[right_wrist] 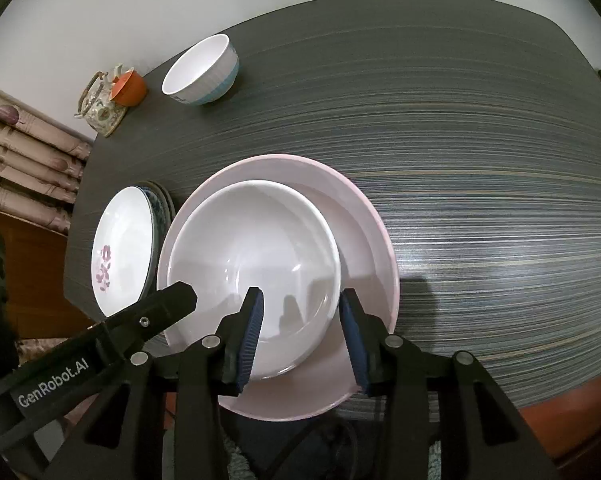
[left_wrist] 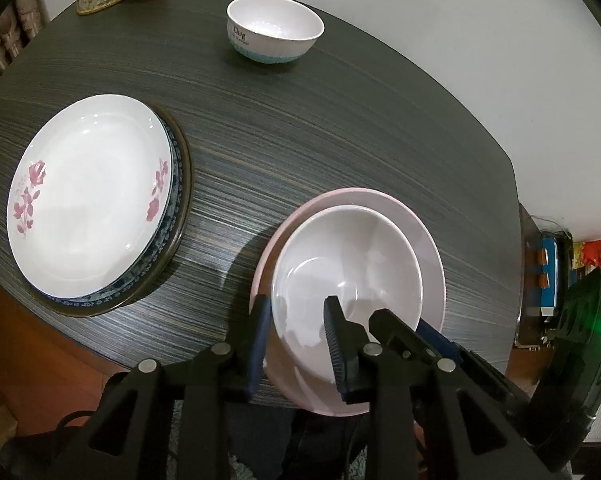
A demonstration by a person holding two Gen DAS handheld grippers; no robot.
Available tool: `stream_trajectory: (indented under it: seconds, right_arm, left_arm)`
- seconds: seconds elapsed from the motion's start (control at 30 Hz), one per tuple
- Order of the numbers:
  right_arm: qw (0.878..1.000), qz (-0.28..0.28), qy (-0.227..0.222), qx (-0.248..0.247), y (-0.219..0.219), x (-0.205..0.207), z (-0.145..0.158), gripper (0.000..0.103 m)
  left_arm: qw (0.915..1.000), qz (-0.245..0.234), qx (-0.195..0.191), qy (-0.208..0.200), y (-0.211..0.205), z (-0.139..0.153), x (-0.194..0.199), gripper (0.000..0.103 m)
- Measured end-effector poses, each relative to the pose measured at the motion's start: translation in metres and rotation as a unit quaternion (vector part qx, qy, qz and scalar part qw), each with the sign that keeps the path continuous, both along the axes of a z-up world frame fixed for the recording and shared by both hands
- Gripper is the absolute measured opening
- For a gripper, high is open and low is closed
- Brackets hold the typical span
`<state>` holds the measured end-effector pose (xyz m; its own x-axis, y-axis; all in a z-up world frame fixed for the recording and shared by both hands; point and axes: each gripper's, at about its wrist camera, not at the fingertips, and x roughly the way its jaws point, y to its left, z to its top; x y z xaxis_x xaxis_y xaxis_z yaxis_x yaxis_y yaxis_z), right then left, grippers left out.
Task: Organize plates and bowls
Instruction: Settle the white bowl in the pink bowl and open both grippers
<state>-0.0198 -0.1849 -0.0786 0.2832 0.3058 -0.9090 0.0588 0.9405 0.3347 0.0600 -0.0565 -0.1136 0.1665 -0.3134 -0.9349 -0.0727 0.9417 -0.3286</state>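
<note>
Right wrist view: left tongs [left_wrist: 296, 314] and right tongs [right_wrist: 300, 306], part-open, loosely straddle white bowl [right_wrist: 252, 240], hiding its near rim.

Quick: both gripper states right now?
Left gripper: open, straddling the white bowl at its rim, not clamped.
Right gripper: open, straddling the same rim.

Both wrist cameras look steeply down, close over the white bowl [left_wrist: 346, 268] [right_wrist: 256, 264] nested in the pink bowl [left_wrist: 428, 248] [right_wrist: 364, 232]. Shared: plate stack [left_wrist: 88, 200] [right_wrist: 120, 248] at nine o'clock, blue-banded bowl [left_wrist: 274, 28] [right_wrist: 200, 72] near twelve.
</note>
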Motion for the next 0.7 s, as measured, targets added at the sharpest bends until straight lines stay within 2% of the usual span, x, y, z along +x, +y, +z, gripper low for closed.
stream_trajectory:
  seconds: [0.3,0.7]
  right_arm:
    - [1.000,0.002,-0.006,0.000,0.003,-0.006,0.004,0.041]
    - [0.999,0.006,-0.039,-0.011,0.002,-0.009,0.024,0.043]
  left_arm:
    - [0.9997,-0.011,0.002,-0.023,0.000,0.013,0.001,0.033]
    - [0.9988,-0.014,-0.001,-0.046,0.008,0.028,0.002,0.034]
